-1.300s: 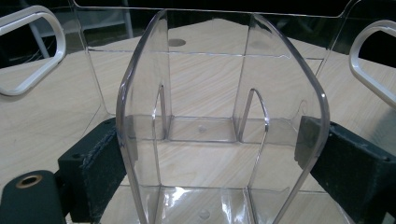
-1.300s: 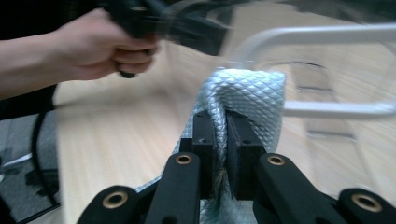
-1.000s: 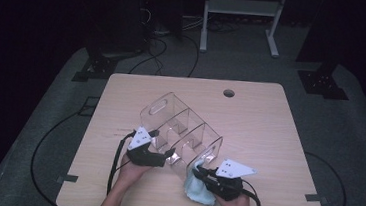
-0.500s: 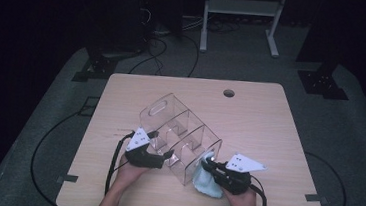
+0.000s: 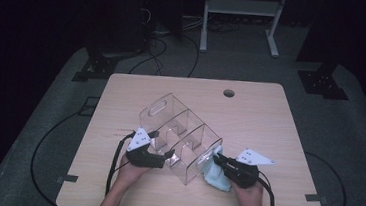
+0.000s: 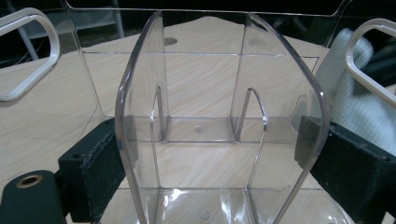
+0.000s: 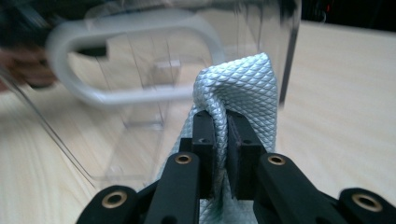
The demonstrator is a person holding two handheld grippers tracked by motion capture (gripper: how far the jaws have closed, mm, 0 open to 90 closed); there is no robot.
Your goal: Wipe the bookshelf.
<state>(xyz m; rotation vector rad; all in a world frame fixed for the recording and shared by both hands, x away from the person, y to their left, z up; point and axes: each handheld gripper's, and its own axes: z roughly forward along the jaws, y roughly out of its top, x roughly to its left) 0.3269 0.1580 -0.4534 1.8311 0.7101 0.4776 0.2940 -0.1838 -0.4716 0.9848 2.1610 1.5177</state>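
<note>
Wooden table (image 5: pixel 270 120): left claw (image 5: pixel 169 156) clamping clear organizer (image 5: pixel 181 133), right claw (image 5: pixel 217 160) pinching pale cloth (image 5: pixel 213 175).

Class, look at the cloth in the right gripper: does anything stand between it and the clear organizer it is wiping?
Nothing visible does. The right gripper is shut on the cloth, whose bunched front lies right at the clear organizer's end wall by its handle cut-out. The left gripper clamps the organizer's opposite side.
</note>
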